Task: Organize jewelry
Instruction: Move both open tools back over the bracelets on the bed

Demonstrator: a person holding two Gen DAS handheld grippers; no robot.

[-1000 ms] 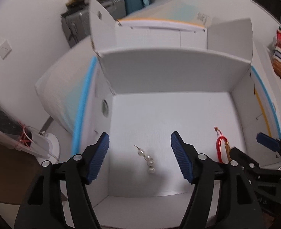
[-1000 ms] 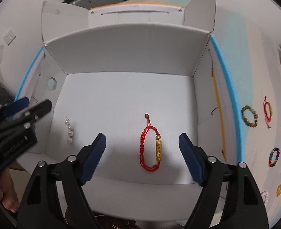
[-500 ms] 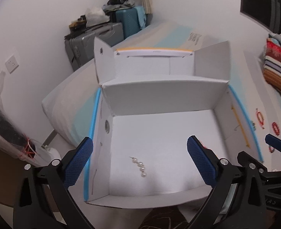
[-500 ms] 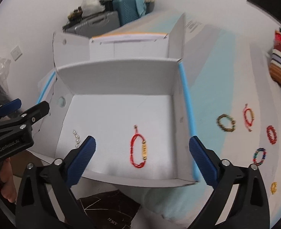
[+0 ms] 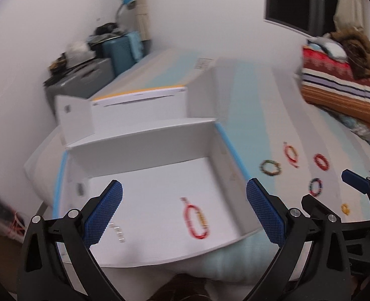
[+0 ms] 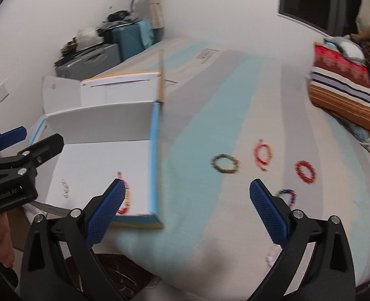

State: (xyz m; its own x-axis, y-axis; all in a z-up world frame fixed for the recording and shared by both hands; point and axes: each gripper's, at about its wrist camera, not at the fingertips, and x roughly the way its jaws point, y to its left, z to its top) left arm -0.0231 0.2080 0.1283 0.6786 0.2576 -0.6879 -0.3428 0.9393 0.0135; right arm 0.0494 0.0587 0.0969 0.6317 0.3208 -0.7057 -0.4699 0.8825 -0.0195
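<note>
A white open box (image 5: 144, 145) (image 6: 97, 115) lies on the bed. Inside it are a red cord bracelet (image 5: 196, 222) (image 6: 124, 200) and a short pearl string (image 5: 117, 232) (image 6: 65, 188). On the bedsheet to the right lie a green-brown bead bracelet (image 6: 225, 163) (image 5: 270, 167), a red cord bracelet (image 6: 262, 153) (image 5: 291, 153), a red bead bracelet (image 6: 305, 171) (image 5: 321, 161), a multicolour bracelet (image 6: 288, 197) (image 5: 315, 186) and a small yellow piece (image 5: 345, 208). My left gripper (image 5: 182, 213) is open and empty above the box's near edge. My right gripper (image 6: 187, 210) is open and empty above the sheet.
Folded striped blankets (image 6: 348, 87) lie at the far right of the bed. Suitcases (image 6: 124, 40) stand against the back wall. The box flaps (image 5: 74, 115) stand upright at the far side. A small pale piece (image 6: 271, 253) lies by my right gripper's finger.
Both grippers have pulled back out of the box and swung right. The loose bracelets on the sheet have come further into view. Both stay open.
</note>
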